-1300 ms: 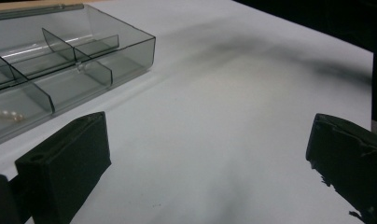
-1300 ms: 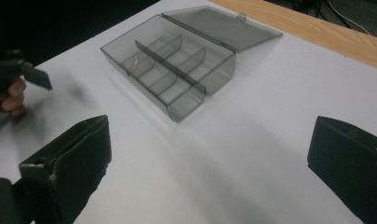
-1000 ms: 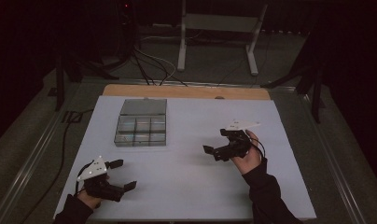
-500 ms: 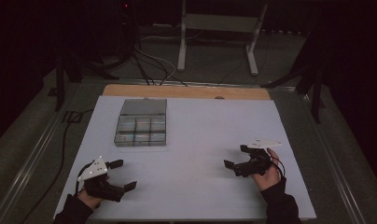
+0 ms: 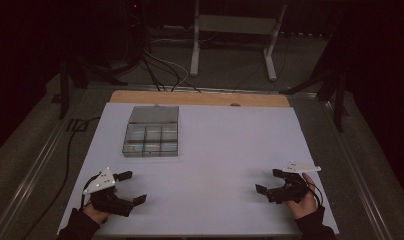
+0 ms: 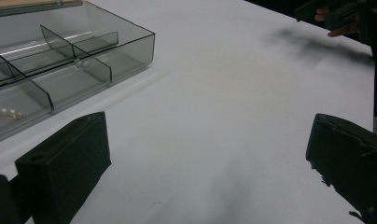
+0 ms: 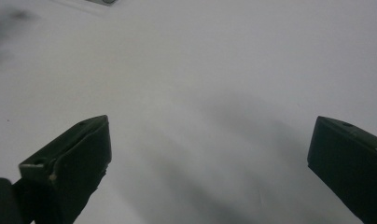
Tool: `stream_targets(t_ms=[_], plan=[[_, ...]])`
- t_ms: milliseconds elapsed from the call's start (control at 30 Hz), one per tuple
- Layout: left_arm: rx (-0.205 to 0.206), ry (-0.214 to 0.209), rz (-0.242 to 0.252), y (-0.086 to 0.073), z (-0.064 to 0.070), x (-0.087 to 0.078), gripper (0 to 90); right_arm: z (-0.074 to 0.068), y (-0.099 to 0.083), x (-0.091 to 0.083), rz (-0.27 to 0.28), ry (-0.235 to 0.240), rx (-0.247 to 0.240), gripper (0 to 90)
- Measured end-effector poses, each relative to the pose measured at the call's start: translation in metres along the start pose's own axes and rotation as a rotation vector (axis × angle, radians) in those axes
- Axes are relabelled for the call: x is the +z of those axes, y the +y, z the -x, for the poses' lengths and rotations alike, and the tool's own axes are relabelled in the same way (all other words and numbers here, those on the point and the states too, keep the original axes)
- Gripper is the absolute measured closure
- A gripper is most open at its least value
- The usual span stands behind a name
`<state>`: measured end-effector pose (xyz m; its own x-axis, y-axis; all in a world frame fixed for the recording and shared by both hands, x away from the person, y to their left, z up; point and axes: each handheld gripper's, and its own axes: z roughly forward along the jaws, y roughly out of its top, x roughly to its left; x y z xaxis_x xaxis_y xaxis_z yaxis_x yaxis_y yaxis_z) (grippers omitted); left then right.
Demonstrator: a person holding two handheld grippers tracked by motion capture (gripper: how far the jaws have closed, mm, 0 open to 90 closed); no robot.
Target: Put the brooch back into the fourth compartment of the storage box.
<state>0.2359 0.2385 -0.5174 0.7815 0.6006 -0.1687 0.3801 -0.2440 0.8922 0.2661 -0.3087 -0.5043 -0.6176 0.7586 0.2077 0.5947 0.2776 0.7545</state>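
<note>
Right gripper point(image 5: 270, 182): jaws spread wide, nothing between them; in the right gripper view only bare white table point(image 7: 214, 70) is seen beyond the pads. Left gripper point(image 5: 132, 187): jaws likewise wide apart and empty, with white surface between them in the left gripper view.

Change noted: over the last second the right gripper has been drawn back from mid-table, near the box's level, to the near right edge. The left gripper has stayed at the near left corner.

The clear compartment box point(image 5: 151, 131) sits on the far left part of the table, lid open, well apart from both grippers. A small pale item point(image 6: 7, 113) is glimpsed in one compartment; its kind cannot be told.

Judgement: the withdrawal suggests a pause or finished step.
</note>
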Motion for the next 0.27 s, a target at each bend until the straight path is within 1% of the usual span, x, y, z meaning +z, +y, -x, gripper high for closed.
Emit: stream_targets(t_ms=[100, 167, 233, 267], plan=[[-0.002, -0.001, 0.004, 0.0002, -0.0001, 0.0001, 1.3, 0.0004, -0.005, -0.0067, 0.017, 0.002, 0.017, 0.0], [0.001, 0.0, -0.003, -0.0001, 0.0, 0.0008, 1.3, 0.0012, -0.0071, -0.0099, 0.026, -0.001, 0.022, 0.0], [-0.001, 0.0, 0.001, 0.0002, 0.0002, 0.0009, 1.3, 0.0013, -0.0079, -0.0108, 0.028, -0.003, 0.023, 0.0], [-0.001, 0.0, 0.002, 0.0004, 0.0003, 0.0008, 1.3, 0.0014, -0.008, -0.011, 0.028, -0.007, 0.016, 0.0]])
